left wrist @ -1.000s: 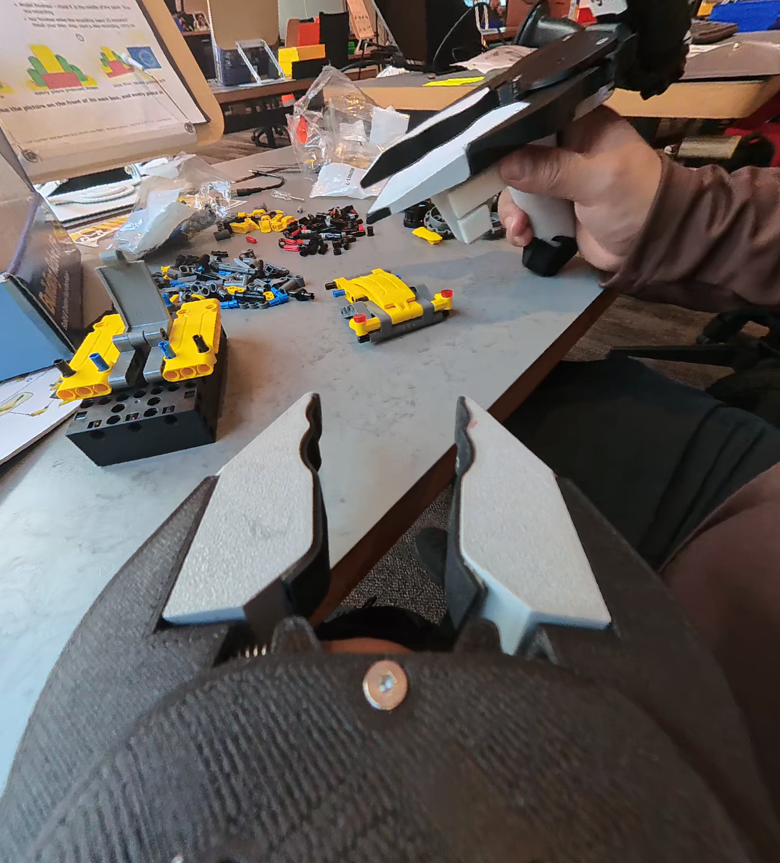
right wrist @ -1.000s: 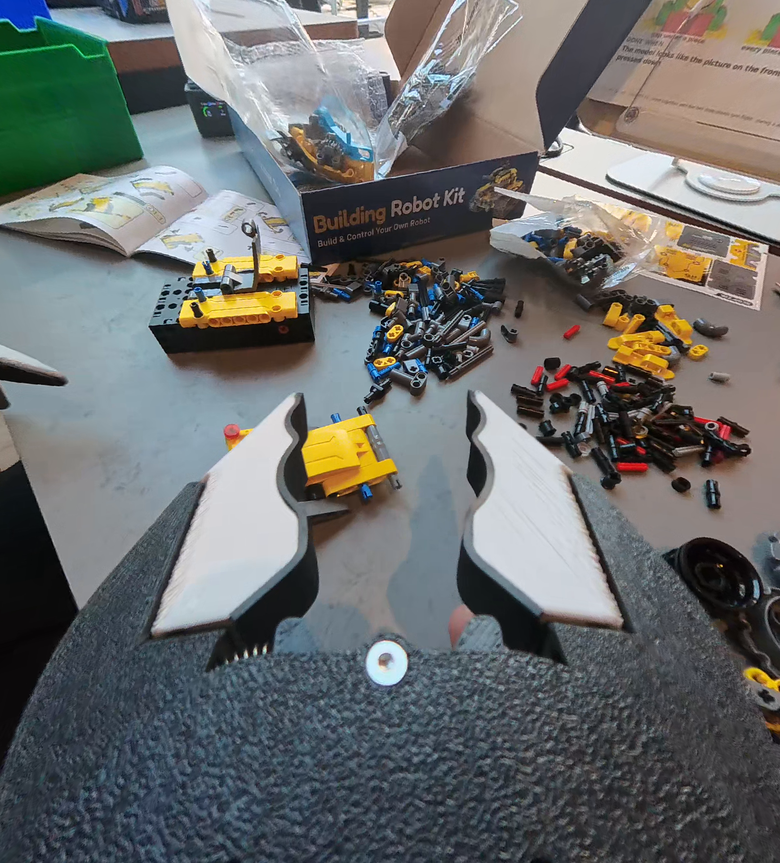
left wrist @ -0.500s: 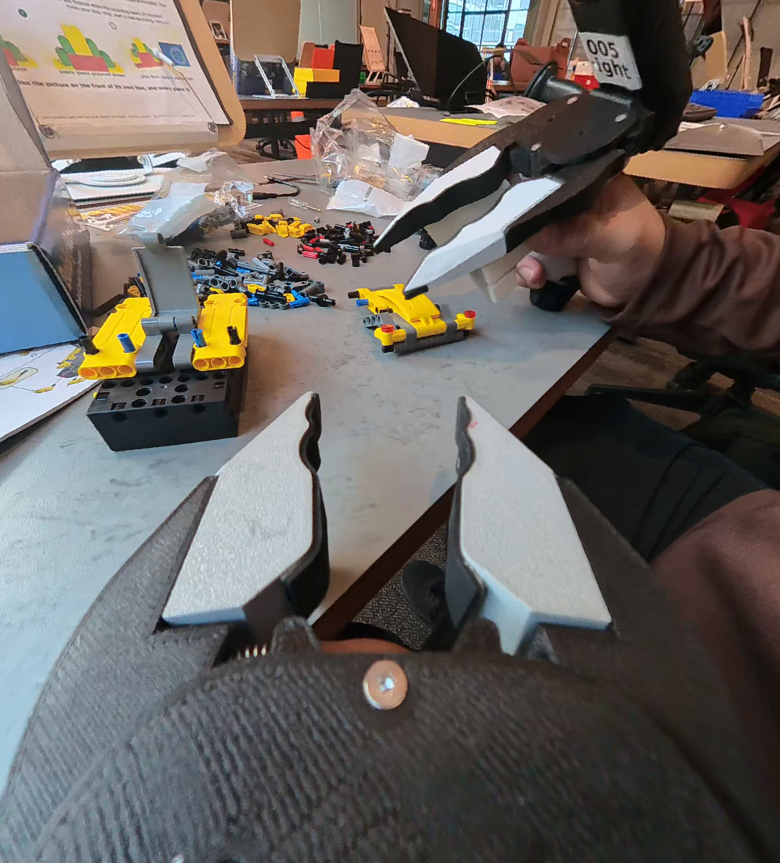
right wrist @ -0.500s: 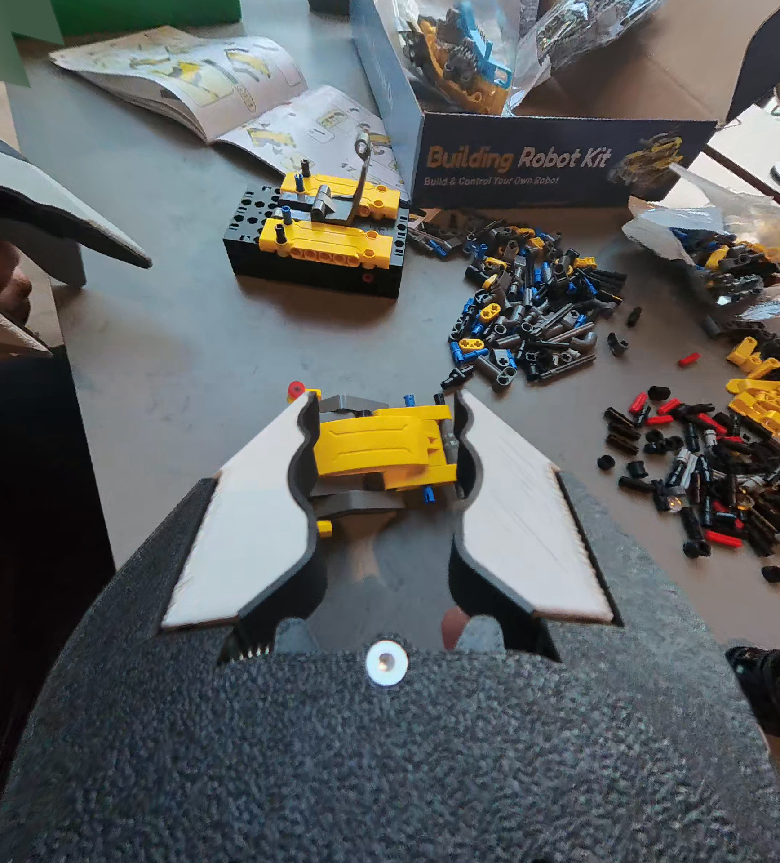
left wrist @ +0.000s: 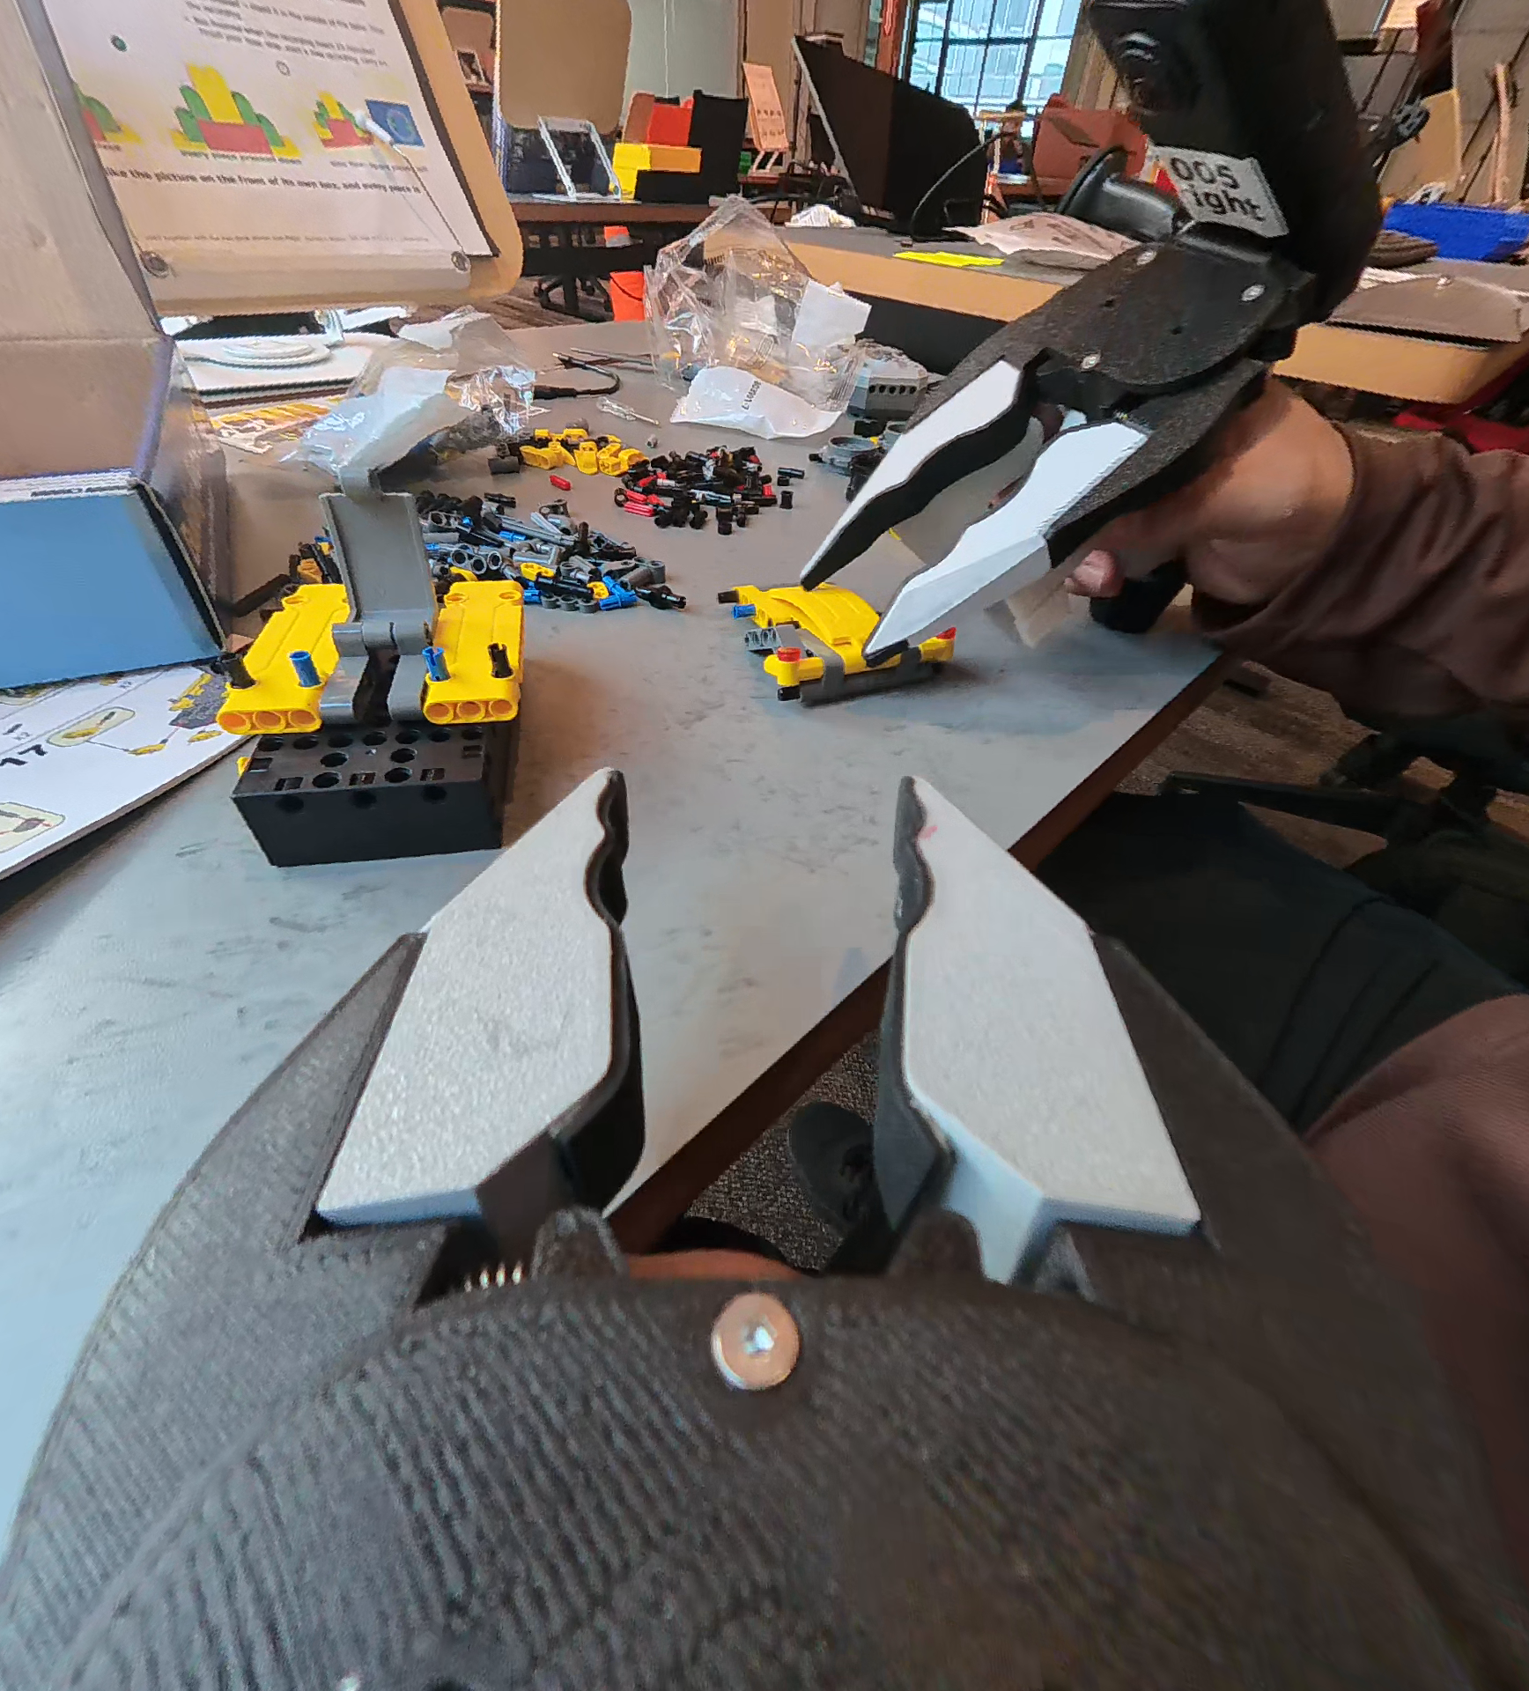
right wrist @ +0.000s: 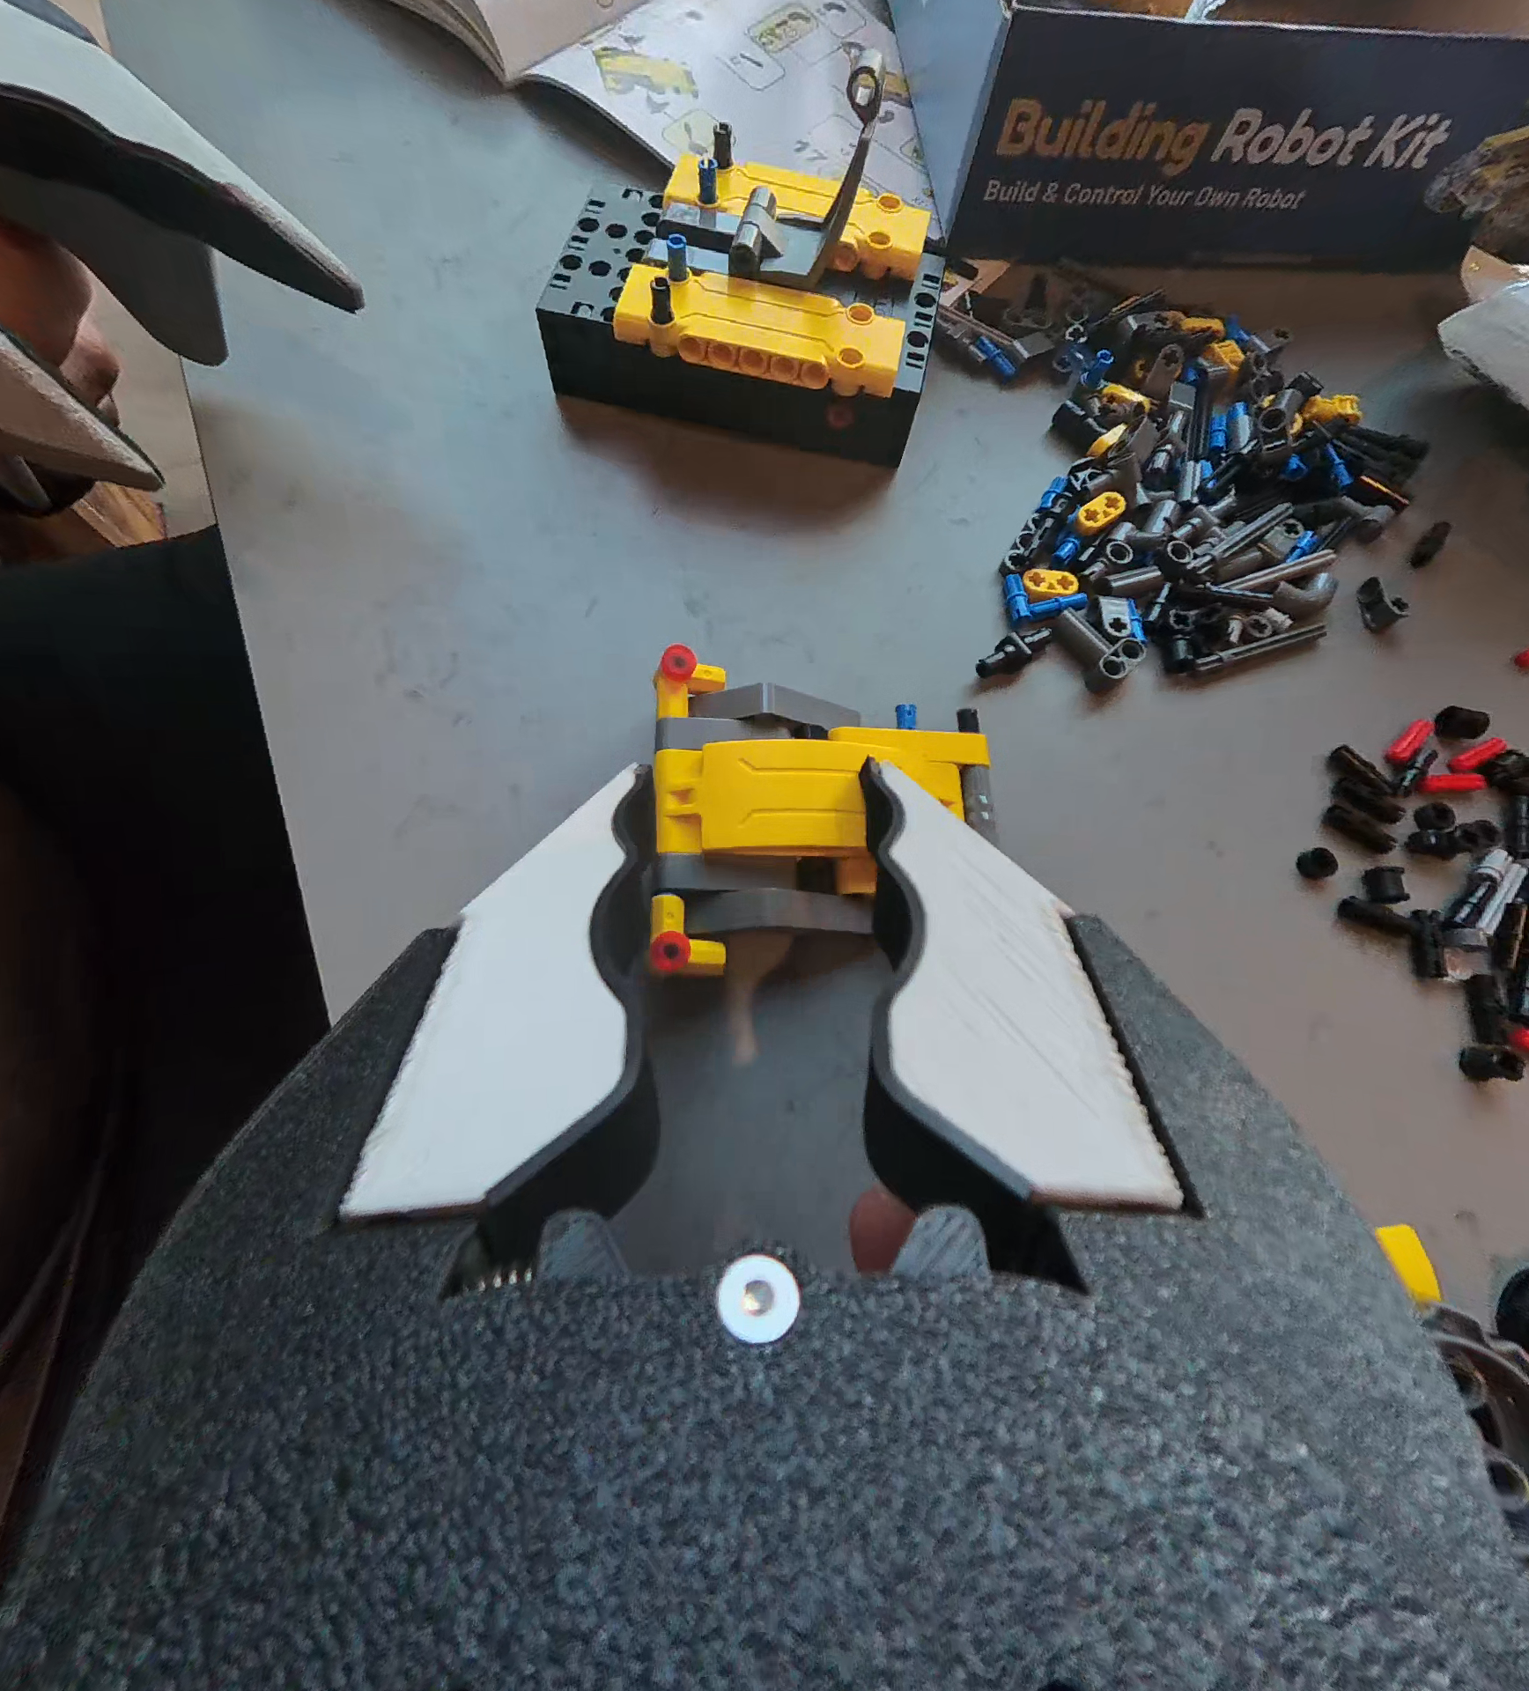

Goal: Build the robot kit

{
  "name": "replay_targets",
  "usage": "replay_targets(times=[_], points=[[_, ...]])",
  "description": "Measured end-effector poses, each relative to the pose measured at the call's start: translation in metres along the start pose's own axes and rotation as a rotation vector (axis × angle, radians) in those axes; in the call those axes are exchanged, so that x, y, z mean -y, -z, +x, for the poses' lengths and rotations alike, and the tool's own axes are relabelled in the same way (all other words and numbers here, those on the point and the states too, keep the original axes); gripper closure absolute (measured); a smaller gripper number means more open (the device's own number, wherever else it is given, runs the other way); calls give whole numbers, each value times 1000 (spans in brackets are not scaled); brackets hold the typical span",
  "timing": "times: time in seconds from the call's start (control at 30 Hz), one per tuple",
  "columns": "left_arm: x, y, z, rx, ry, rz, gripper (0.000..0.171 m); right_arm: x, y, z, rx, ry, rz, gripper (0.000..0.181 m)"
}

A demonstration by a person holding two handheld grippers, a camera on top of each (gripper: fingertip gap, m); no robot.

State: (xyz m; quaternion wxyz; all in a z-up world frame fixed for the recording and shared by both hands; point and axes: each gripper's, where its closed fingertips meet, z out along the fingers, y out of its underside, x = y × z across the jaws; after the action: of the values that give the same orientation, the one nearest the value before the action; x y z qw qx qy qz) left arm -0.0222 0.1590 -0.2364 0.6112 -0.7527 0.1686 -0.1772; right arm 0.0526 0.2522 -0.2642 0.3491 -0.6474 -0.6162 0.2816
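A yellow-and-grey assembly [right wrist: 779, 805] is lying on the grey desk [right wrist: 431, 567] at mid-frame, and the right hand-held gripper [right wrist: 756, 787] is straddling it, fingers partly closed and touching its sides (whether it is firmly gripped I cannot tell). A black block [right wrist: 733, 384] with yellow beams is sitting above it, loose parts [right wrist: 1200, 540] at right. The left hand-held gripper [left wrist: 756, 796] is hovering wide open and empty over the desk edge.
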Motion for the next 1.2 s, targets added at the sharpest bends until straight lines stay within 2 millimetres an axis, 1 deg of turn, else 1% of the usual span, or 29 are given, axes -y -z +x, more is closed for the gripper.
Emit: replay_targets(times=[0.13,0.23,0.3,0.37,0.47,0.53,0.6,0.7,0.8,0.83,0.93,1.0,1.07,1.13,1.2], points=[[-1,-1,3,0,-19,-8,115,-3,10,7,-59,8,22,137],[-1,-1,6,-2,-43,-13,115,6,19,14,-100,-35,88,137],[-1,-2,8,-5,-50,-9,116,11,26,26,-165,-66,121,137],[-2,-3,9,-10,-53,-15,116,11,32,41,-240,-114,144,144],[-3,-4,11,-16,-57,-18,116,-1,42,67,-371,-198,120,162],[-2,-4,12,-18,-55,-16,116,-13,51,83,-461,-234,71,164],[-3,-5,12,-21,-50,-19,115,-17,56,90,-487,-263,43,165],[-3,-7,14,-30,-44,-21,115,-11,59,101,-484,-293,23,170],[-3,-9,19,-49,-47,-21,116,-2,49,120,-458,-299,-61,172],[-2,-10,20,-54,-54,-19,116,3,41,128,-436,-301,-85,173],[-2,-14,23,-71,-62,-23,116,11,6,144,-307,-332,-178,174],[-2,-15,25,-81,-60,-25,115,9,-14,154,-266,-317,-266,176],[-1,-14,25,-82,-57,-21,114,2,-27,165,-279,-289,-362,176],[0,-12,26,-83,-54,-16,114,-3,-33,170,-281,-278,-417,177],[0,-10,25,-83,-52,-14,113,-5,-37,173,-279,-276,-434,177]])
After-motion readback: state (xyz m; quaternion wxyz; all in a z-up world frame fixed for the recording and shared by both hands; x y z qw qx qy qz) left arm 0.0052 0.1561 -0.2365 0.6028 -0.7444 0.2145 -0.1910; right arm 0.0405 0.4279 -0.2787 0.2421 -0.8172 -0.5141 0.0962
